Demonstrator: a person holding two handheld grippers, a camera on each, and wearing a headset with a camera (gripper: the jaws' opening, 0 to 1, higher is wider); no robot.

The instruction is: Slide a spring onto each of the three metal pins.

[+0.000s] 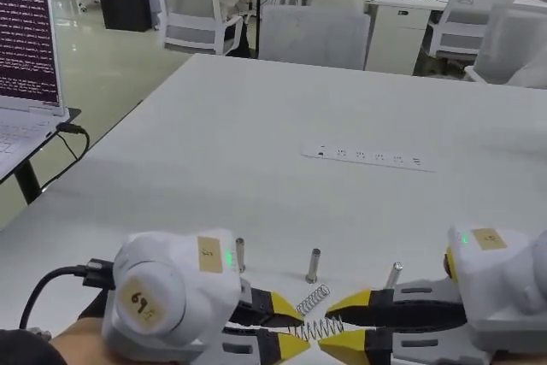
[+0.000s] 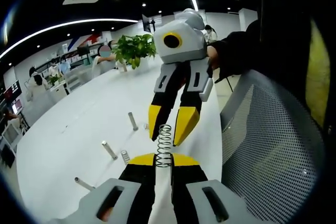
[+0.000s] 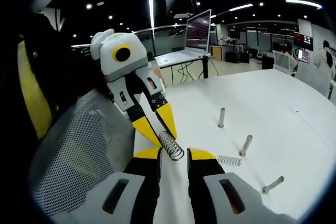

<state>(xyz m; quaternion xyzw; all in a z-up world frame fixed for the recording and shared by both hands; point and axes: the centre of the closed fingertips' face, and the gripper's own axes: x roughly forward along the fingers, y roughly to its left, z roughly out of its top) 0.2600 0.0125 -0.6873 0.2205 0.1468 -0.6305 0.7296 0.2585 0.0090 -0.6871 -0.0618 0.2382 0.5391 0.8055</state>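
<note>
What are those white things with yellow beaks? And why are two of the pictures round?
They are grabbing tools, and a person holds one in each hand. The square picture comes from a camera on the person's head, looking down at the white table. Each round picture comes from a camera riding on one tool, so it sees its own yellow tips at the bottom and the other tool opposite. Three metal pins stick up from the table, and a loose spring lies beside the middle one. The left tool pinches a second spring by one end. The right tool has its tips open around the other end. No pin wears a spring yet.
</note>
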